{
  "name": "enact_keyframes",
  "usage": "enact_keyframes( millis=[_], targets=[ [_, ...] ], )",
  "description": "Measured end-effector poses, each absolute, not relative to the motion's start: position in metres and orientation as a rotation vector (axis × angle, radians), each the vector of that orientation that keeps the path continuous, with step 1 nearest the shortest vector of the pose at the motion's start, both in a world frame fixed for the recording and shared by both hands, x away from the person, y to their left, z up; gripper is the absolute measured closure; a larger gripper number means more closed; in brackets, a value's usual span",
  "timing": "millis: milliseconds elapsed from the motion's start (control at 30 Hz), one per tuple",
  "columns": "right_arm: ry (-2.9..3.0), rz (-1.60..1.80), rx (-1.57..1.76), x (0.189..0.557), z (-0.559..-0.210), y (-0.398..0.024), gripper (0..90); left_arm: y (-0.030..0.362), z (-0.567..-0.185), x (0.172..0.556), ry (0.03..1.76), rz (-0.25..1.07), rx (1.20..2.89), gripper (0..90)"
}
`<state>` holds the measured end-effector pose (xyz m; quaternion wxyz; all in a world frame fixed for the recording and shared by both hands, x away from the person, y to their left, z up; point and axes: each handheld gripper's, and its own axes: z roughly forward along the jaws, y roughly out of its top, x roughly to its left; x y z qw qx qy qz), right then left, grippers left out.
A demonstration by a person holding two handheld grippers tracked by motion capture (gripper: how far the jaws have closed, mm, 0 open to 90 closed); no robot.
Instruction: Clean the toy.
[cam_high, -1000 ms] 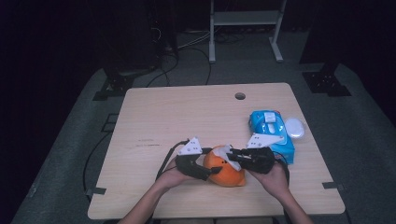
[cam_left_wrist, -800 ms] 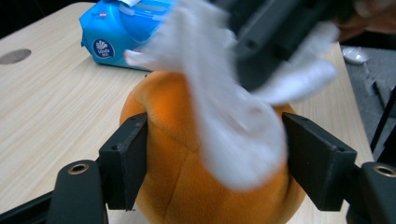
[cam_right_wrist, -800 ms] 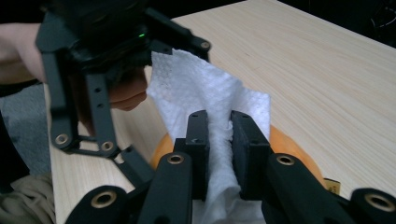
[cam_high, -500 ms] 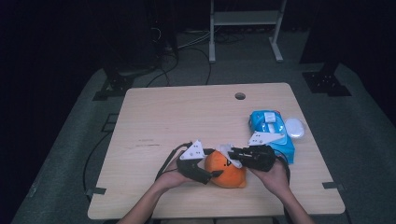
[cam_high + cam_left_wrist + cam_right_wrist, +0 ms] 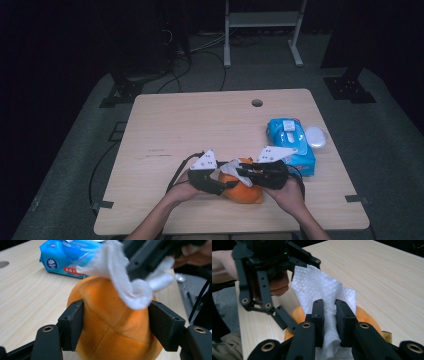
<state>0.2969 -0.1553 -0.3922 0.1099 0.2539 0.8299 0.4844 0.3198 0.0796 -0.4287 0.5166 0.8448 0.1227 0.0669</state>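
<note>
Toy: orange plush ball (image 5: 241,187) sits on the desk near its front edge, a little right of the middle; seams run across its skin.
Wipe: white wipe (image 5: 325,293) draped over the top of the ball, crumpled, one end lifted.
My left claw (image 5: 116,318): jaws have just been closing and now press the ball's two sides, one pad on each flank; the ball fills the gap between them.
My right claw (image 5: 329,315): jaws nearly together, pinching a fold of the wipe; it hangs down between the pads onto the ball.
Claws to each other: they face across the ball, tips close; in the high view the left claw (image 5: 212,177) is just left of the ball and the right claw (image 5: 265,172) just right of it.
Pack: blue pack of wipes (image 5: 289,138) lies near the right edge, just behind my right hand.
Lid: small white oval (image 5: 315,136) beside the pack, toward the right edge.
Desk (image 5: 200,125): pale wood, round hole (image 5: 257,103) near the back edge.
</note>
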Motion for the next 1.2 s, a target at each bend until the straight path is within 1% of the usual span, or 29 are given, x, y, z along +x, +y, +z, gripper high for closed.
enact_keyframes(
  millis=[133,167,200,233,333,400,433,467,533,567,633,667,700,800,900,933,967,1033,1067,1100,1133,1200],
  targets=[
    [2.41,1.395,0.81,0.305,-0.394,-0.165,77.1,0.082,-0.431,0.321,0.282,0.151,2.023,31.8],
    [2.412,1.384,0.835,0.309,-0.396,-0.169,77.1,0.082,-0.431,0.322,0.293,0.141,2.022,30.4],
    [2.412,1.384,0.835,0.309,-0.396,-0.169,77.1,0.082,-0.431,0.322,0.293,0.141,2.022,27.7],
    [2.44,1.403,0.887,0.315,-0.403,-0.176,77.1,0.083,-0.431,0.325,0.32,0.099,2.019,23.7],
    [2.443,1.4,0.886,0.311,-0.405,-0.174,77.3,0.082,-0.429,0.327,0.356,0.05,2.004,14.1],
    [2.469,1.418,0.862,0.306,-0.405,-0.169,77.4,0.081,-0.429,0.328,0.367,0.027,2.013,11.9],
    [2.469,1.418,0.862,0.306,-0.405,-0.169,77.4,0.081,-0.429,0.328,0.367,0.027,2.013,12.6],
    [2.489,1.399,0.825,0.299,-0.405,-0.162,77.6,0.08,-0.431,0.325,0.339,0.043,2.035,16.3],
    [2.489,1.383,0.814,0.297,-0.404,-0.161,77.6,0.081,-0.431,0.324,0.328,0.058,2.037,21.9],
    [2.482,1.384,0.812,0.296,-0.402,-0.16,77.5,0.081,-0.431,0.323,0.323,0.062,2.034,21.9],
    [2.453,1.412,0.789,0.294,-0.394,-0.157,77.5,0.076,-0.428,0.318,0.245,0.115,2.05,26.5],
    [2.453,1.412,0.789,0.294,-0.394,-0.157,77.5,0.076,-0.428,0.318,0.245,0.115,2.05,26.9],
    [2.448,1.389,0.753,0.293,-0.391,-0.152,77.5,0.073,-0.426,0.314,0.203,0.148,2.069,27.3],
    [2.449,1.375,0.749,0.295,-0.391,-0.152,77.3,0.074,-0.426,0.313,0.191,0.155,2.071,28.5],
    [2.418,1.358,0.81,0.303,-0.392,-0.164,77.3,0.078,-0.428,0.316,0.197,0.144,2.066,28.2],
    [2.419,1.353,0.854,0.308,-0.395,-0.172,77.3,0.079,-0.428,0.317,0.211,0.138,2.063,26.8],
    [2.44,1.347,0.902,0.312,-0.4,-0.181,77.3,0.08,-0.429,0.321,0.24,0.126,2.066,22.6],
    [2.474,1.357,0.927,0.313,-0.404,-0.185,77.4,0.081,-0.43,0.324,0.279,0.105,2.069,17.3],
    [2.474,1.357,0.927,0.313,-0.404,-0.185,77.4,0.081,-0.43,0.324,0.279,0.105,2.069,13.2],
    [2.483,1.35,0.915,0.311,-0.404,-0.184,77.4,0.081,-0.429,0.326,0.312,0.08,2.081,13.2],
    [2.491,1.335,0.893,0.308,-0.403,-0.182,77.5,0.082,-0.429,0.327,0.329,0.052,2.077,9.8],
    [2.504,1.32,0.856,0.304,-0.4,-0.178,77.6,0.083,-0.428,0.328,0.351,0.002,2.056,9.3]
  ],
)
